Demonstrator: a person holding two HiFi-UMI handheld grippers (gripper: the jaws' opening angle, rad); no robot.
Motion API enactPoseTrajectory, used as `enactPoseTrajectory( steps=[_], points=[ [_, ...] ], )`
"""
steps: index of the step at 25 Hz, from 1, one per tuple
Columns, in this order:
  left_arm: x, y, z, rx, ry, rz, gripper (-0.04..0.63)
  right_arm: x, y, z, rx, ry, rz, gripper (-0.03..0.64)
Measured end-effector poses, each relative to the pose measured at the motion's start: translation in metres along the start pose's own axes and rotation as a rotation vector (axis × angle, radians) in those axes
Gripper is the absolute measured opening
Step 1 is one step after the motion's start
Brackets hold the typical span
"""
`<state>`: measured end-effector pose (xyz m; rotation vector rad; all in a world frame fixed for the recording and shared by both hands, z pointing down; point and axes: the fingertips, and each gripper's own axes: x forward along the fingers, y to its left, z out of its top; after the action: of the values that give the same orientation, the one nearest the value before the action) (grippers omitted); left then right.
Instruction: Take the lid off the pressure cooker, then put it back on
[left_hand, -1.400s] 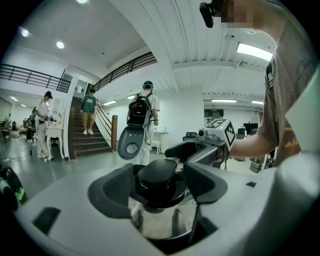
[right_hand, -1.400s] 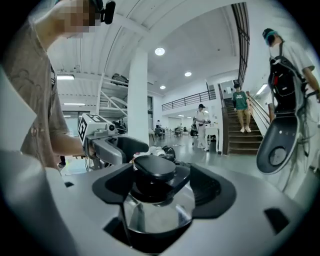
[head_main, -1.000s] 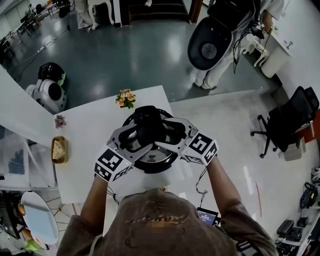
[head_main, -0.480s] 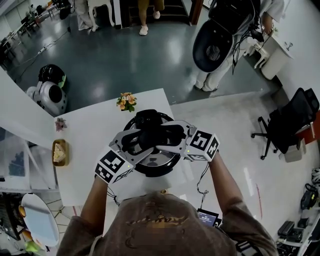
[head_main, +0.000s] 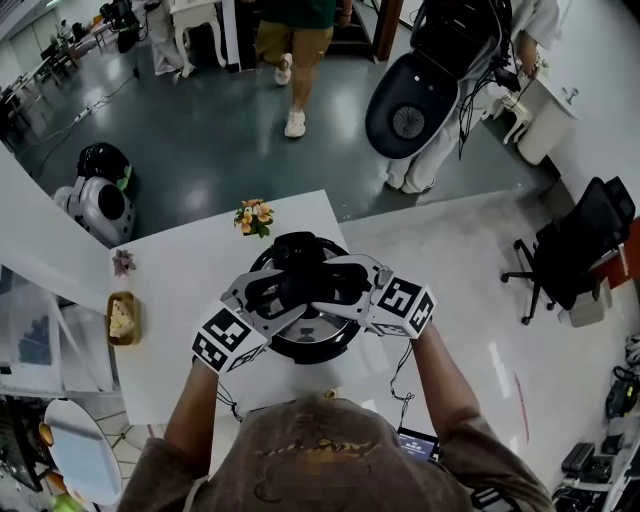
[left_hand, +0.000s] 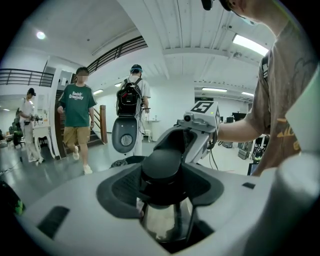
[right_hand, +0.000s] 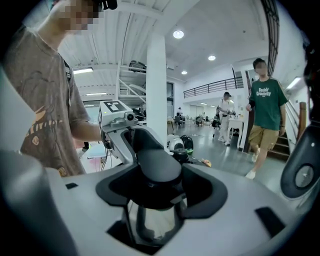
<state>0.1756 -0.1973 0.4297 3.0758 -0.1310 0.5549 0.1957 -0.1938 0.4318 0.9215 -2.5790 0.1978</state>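
The pressure cooker stands on the white table with its lid on. The lid's black handle rises at its middle. My left gripper comes in from the lower left and my right gripper from the right. Both meet at the handle. In the left gripper view the handle fills the gap of the left gripper, whose jaws have just been closing onto it. In the right gripper view the handle sits between the pads of the right gripper, whose jaws have also just been closing.
A small bunch of flowers stands just beyond the cooker. A wooden tray with food lies at the table's left edge. A person in a green shirt walks on the floor beyond. An office chair stands to the right.
Both grippers' jaws have narrowed round the lid's handle, while the hands stayed where they were. The person in the green shirt has walked closer from the back.
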Motion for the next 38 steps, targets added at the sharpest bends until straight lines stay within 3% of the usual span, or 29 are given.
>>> enactPoseTrajectory(
  steps=[8,31,38],
  points=[
    [0.0,0.001,0.001,0.026,-0.002,-0.083,0.253,-0.001,0.0,0.001,0.041,-0.001,-0.103,0.278],
    [0.008,0.004,0.004,0.162,-0.019,-0.421,0.255,-0.007,0.001,0.0,0.216,-0.003,-0.462,0.275],
    [0.01,0.005,0.004,0.182,-0.023,-0.47,0.255,-0.008,0.001,-0.002,0.238,-0.002,-0.53,0.275]
  ],
)
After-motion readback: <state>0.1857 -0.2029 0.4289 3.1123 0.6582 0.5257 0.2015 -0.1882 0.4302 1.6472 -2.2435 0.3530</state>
